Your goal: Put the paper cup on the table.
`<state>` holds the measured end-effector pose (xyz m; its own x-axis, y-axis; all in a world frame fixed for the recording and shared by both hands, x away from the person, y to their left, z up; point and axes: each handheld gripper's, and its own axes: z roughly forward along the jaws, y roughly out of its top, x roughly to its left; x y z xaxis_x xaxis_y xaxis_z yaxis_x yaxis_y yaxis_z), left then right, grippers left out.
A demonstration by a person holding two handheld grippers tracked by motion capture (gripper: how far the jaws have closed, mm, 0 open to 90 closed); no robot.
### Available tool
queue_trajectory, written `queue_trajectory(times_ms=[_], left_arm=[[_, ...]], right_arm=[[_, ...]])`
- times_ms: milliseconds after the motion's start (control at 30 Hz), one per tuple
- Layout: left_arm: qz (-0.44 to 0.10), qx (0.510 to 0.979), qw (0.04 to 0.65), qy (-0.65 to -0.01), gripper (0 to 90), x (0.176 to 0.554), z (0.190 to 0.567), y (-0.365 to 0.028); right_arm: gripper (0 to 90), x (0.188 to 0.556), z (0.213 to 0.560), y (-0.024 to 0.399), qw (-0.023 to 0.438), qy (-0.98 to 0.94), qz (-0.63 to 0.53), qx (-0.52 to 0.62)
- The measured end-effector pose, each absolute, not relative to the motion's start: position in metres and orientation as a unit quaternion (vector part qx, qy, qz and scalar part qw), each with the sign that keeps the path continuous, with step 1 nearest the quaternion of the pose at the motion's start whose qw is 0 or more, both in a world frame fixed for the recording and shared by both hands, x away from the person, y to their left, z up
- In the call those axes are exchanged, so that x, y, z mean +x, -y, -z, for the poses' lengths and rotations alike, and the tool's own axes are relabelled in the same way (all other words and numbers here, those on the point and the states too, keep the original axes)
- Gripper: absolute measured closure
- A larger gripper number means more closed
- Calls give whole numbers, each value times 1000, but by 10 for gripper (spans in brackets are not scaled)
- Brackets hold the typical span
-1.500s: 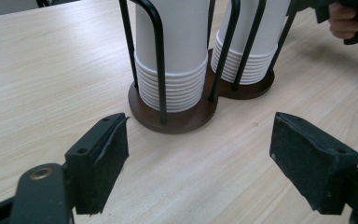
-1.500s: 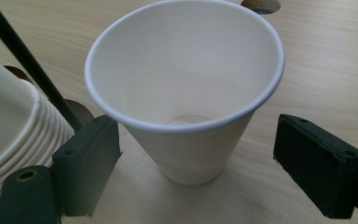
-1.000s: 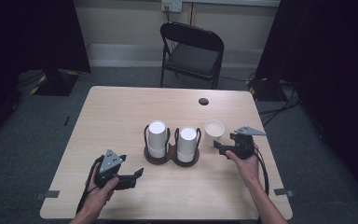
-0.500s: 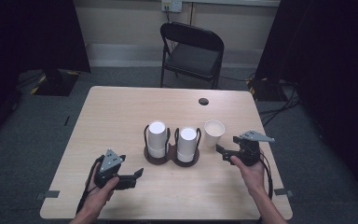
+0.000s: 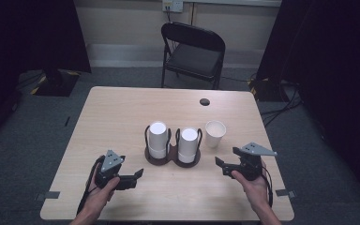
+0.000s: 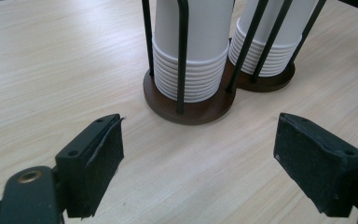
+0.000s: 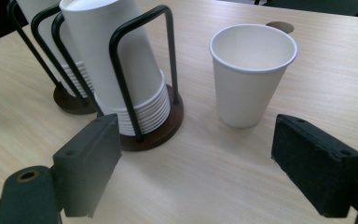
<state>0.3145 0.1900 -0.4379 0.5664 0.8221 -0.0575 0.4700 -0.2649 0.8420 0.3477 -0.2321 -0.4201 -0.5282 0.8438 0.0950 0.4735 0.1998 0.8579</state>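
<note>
Grey carpet surrounds the wooden table (image 5: 122, 117), folding chair (image 5: 192, 51) behind

One table (image 5: 122, 122). One double cup holder (image 5: 171, 157), two stacks of inverted cups (image 5: 158, 138) (image 5: 188, 144). One loose upright cup (image 5: 215, 133). Two hand-held grippers (image 5: 133, 177) (image 5: 222, 165). One folding chair (image 5: 192, 49).
</note>
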Motion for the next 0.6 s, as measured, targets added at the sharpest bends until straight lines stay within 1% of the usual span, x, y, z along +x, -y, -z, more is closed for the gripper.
queue_trajectory(times_ms=[267,600], left_arm=[[-207,772,432,-418,158,316,439,-190],[-204,772,431,-420,159,316,441,-189]], right_arm=[[152,325,425,223,207,-751,-453,432],[153,322,438,227,207,-751,-447,440]])
